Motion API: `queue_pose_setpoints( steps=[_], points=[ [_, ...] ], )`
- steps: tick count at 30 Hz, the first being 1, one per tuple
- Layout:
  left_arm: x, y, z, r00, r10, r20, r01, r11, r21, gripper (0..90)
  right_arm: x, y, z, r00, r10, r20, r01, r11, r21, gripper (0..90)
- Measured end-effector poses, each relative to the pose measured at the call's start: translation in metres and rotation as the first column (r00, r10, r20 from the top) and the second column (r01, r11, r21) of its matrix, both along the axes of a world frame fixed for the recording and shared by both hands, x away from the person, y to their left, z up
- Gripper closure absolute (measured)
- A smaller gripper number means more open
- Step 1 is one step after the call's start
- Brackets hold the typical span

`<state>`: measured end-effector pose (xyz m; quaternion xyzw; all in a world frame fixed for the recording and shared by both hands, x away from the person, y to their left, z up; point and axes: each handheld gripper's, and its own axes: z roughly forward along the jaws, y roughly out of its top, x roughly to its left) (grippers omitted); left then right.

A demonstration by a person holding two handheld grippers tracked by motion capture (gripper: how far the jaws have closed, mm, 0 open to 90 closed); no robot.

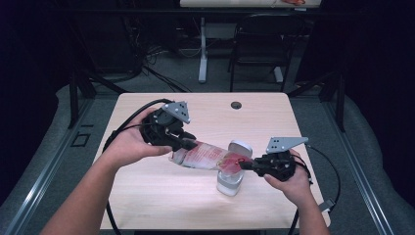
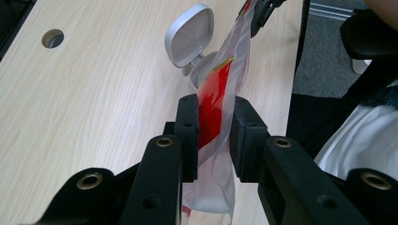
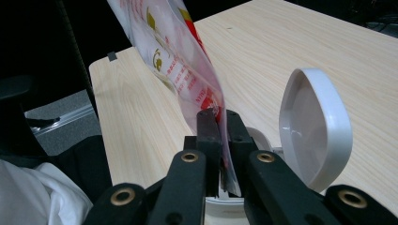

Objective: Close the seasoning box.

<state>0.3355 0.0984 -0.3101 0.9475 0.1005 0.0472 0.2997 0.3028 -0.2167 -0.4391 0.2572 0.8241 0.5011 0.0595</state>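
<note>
High view: left claw (image 1: 188,143) clamped on one end of a red-and-clear plastic pouch (image 1: 205,156), right claw (image 1: 247,166) pinching the opposite end, pouch stretched between them above the pale wooden worktop (image 1: 147,196). Beneath the right-hand end, a small white container (image 1: 229,183) with hinged lid (image 1: 240,147) flipped up, standing on the worktop. Left gripper view: pads pressed against both faces of the pouch (image 2: 213,112), lid (image 2: 190,35) open beyond. Right gripper view: jaws nearly together on the thin film (image 3: 187,70), pouch edge seemingly dipping into the container's mouth, though partly hidden behind the jaws.
</note>
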Motion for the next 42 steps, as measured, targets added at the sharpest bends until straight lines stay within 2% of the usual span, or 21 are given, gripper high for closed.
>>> queue_pose_setpoints(
  steps=[42],
  points=[
    [-0.0002,-0.0077,0.0027,0.9999,-0.001,0.011,0.001,1.0000,-0.003,74.6,0.0030,-0.0018,-0.0045,0.9997,-0.015,-0.017,0.015,1.000,-0.014,88.1]
  ],
)
